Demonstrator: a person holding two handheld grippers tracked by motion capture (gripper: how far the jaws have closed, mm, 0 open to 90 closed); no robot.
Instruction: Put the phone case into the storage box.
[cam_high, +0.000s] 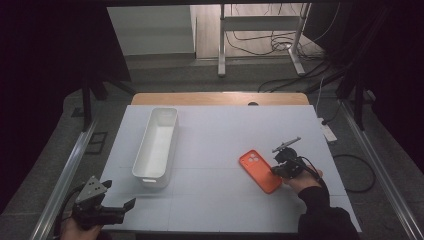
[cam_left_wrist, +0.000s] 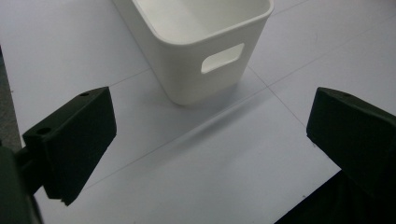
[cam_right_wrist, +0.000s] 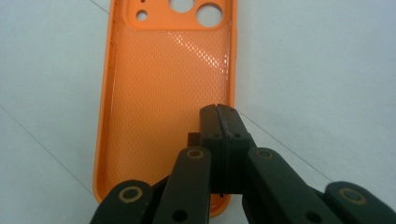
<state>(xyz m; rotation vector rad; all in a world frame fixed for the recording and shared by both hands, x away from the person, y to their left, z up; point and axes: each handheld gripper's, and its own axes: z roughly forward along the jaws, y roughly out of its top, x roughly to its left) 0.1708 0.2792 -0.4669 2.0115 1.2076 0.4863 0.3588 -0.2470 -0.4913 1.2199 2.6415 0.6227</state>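
Case (cam_high: 259, 170), orange, lies flat, open side up, on the tabletop (cam_high: 225, 130) at right. Right gripper (cam_right_wrist: 218, 112) sits over its near right edge, jaws pinched on the rim. Left gripper (cam_high: 131, 203) waits near left, jaws wide, empty, facing a white bin (cam_high: 156, 146).

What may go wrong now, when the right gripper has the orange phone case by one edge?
The right gripper is shut on one side wall of the orange phone case, so the thin, soft-looking wall may slip out or bend if it is lifted. The case would probably hang tilted from that one-sided grip and could drop before reaching the white bin. The left gripper is open and far away, so it could hardly help.
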